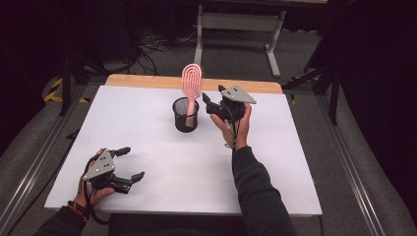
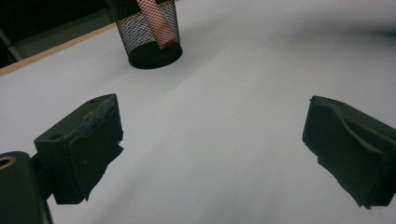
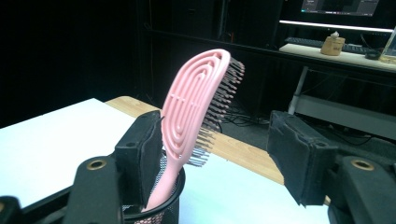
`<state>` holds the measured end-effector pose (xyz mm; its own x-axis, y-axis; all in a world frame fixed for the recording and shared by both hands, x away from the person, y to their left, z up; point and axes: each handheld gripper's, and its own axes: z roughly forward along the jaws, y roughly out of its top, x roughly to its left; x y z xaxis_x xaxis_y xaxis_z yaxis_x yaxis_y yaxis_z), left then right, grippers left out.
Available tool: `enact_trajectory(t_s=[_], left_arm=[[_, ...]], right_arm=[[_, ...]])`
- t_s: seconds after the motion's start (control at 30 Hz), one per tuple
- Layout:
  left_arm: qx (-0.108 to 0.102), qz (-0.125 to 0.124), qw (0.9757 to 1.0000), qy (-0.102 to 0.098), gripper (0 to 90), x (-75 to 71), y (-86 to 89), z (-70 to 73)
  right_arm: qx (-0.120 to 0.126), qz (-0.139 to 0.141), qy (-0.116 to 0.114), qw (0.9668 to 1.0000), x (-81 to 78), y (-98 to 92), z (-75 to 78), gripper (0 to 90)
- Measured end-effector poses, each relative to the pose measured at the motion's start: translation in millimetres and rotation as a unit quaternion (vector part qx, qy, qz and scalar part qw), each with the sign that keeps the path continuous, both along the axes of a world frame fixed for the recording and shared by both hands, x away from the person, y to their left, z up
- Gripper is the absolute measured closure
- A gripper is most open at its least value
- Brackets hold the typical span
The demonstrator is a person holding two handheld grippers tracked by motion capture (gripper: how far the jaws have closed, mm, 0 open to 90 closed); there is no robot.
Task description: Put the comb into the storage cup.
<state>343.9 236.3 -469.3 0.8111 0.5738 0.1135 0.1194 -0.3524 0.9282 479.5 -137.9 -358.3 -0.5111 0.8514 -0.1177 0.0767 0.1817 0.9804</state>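
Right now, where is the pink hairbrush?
In the high view the pink hairbrush stands handle-down in the black mesh cup near the table's far middle, just left of the right gripper.

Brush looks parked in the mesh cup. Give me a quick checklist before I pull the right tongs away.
1. Pink hairbrush stands handle-down in the black mesh cup: ok.
2. Cup upright on the white table: ok.
3. Right tongs open, far pad off the brush: ok.
4. Near pad free of the brush: cannot tell, it sits right beside the handle.
5. Brush steady alone: cannot tell, it leans on the rim.
6. Left tongs open, apart from the cup: ok.
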Motion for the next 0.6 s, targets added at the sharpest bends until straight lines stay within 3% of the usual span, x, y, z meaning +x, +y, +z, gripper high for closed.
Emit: enact_trajectory(t_s=[0.6], left_arm=[[-0.002, -0.001, 1.0000, -0.003, 5.7, -1.1, -0.1, 0.8]], right_arm=[[-0.023, 0.007, -0.017, 0.9996, -16.5, -2.1, 3.9, 31.7]])
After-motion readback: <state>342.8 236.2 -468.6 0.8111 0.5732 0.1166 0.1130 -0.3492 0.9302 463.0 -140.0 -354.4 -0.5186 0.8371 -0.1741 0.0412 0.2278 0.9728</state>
